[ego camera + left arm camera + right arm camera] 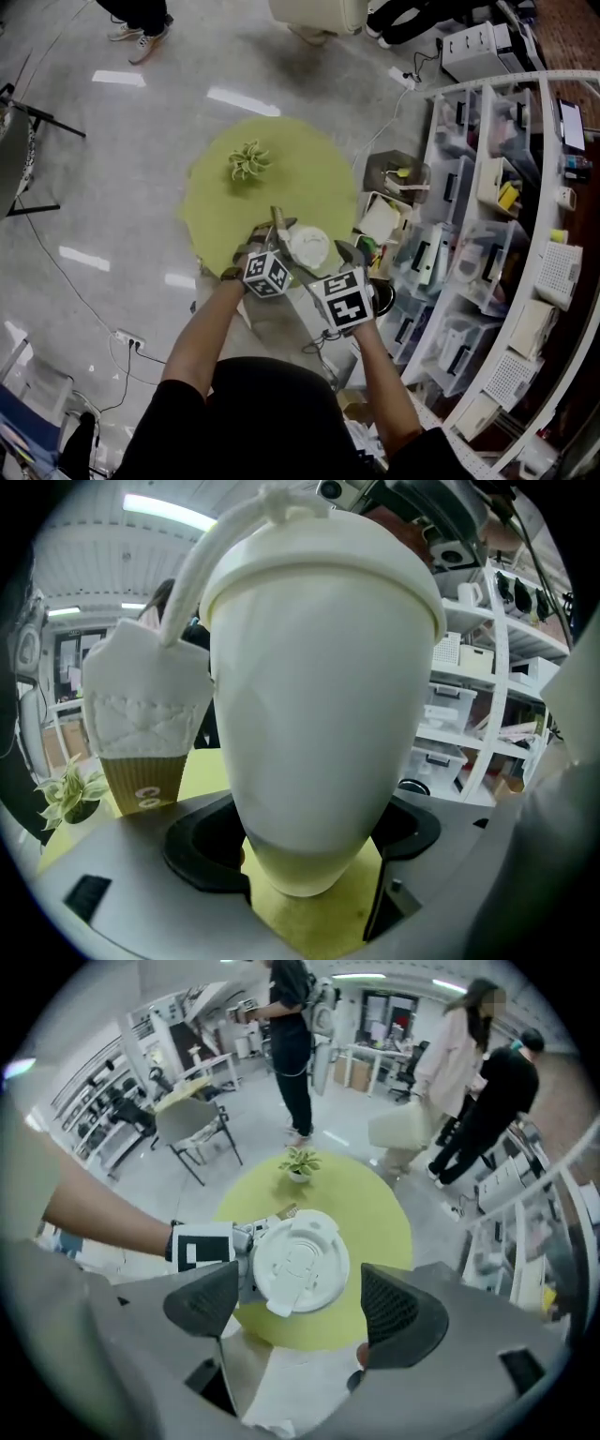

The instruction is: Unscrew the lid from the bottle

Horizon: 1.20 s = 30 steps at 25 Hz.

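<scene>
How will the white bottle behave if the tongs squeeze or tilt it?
The bottle looks smooth and tapers toward its base, so it may slip in a grip. Wider at the lid, it probably tips easily when set down. Its corded charm would likely swing.

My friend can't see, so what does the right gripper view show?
A round white lid, seen from above, lies just beyond the right gripper's open jaws. The left gripper holds its bottle over a green table.

Overhead, bottle [319,714] body beneath lid [308,247]
</scene>
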### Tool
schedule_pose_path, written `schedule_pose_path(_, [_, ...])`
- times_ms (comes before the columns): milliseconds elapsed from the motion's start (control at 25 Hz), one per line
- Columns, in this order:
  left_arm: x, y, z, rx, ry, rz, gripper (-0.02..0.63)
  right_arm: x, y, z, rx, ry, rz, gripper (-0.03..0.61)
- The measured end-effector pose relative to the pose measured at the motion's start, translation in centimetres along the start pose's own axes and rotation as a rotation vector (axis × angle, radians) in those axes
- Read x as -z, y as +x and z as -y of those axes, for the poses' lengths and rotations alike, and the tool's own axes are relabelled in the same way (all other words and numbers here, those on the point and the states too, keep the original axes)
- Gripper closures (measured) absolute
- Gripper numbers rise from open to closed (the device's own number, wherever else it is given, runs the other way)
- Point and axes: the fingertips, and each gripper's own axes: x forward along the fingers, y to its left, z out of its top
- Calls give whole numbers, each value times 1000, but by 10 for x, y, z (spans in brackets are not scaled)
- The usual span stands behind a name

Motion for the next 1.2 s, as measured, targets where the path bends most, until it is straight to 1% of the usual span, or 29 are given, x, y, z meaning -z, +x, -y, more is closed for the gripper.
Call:
schedule_pose_path(80, [0, 0, 0, 0, 0, 1, 215, -3, -2, 3, 17, 117, 32, 197])
schedule_pose_path(160, [1, 0, 0, 0, -2, 1, 215, -5, 0, 5, 38, 170, 45, 206])
schedule_pose_path(320, [0, 0, 0, 0, -3, -2, 215, -6, 6, 3, 46, 162, 32, 206])
schedule_pose_path(400, [0, 0, 0, 1, -4, -1, 215, -7, 8, 5, 54, 142, 26, 209])
schedule_pose_path(440, [0, 1, 0, 1, -5, -1, 215, -8, 9, 6, 59, 127, 23, 215])
schedule_pose_path(520, [1, 1, 0, 1, -6, -1, 215, -8, 10, 4, 62, 93, 19, 250])
schedule_pose_path(720, [2, 1, 0, 2, -4, 0, 215, -7, 11, 1, 37, -31, -12, 255])
schedule_pose_path(1200, [1, 0, -1, 6, -5, -4, 215, -8, 11, -6, -60, -439, -88, 255])
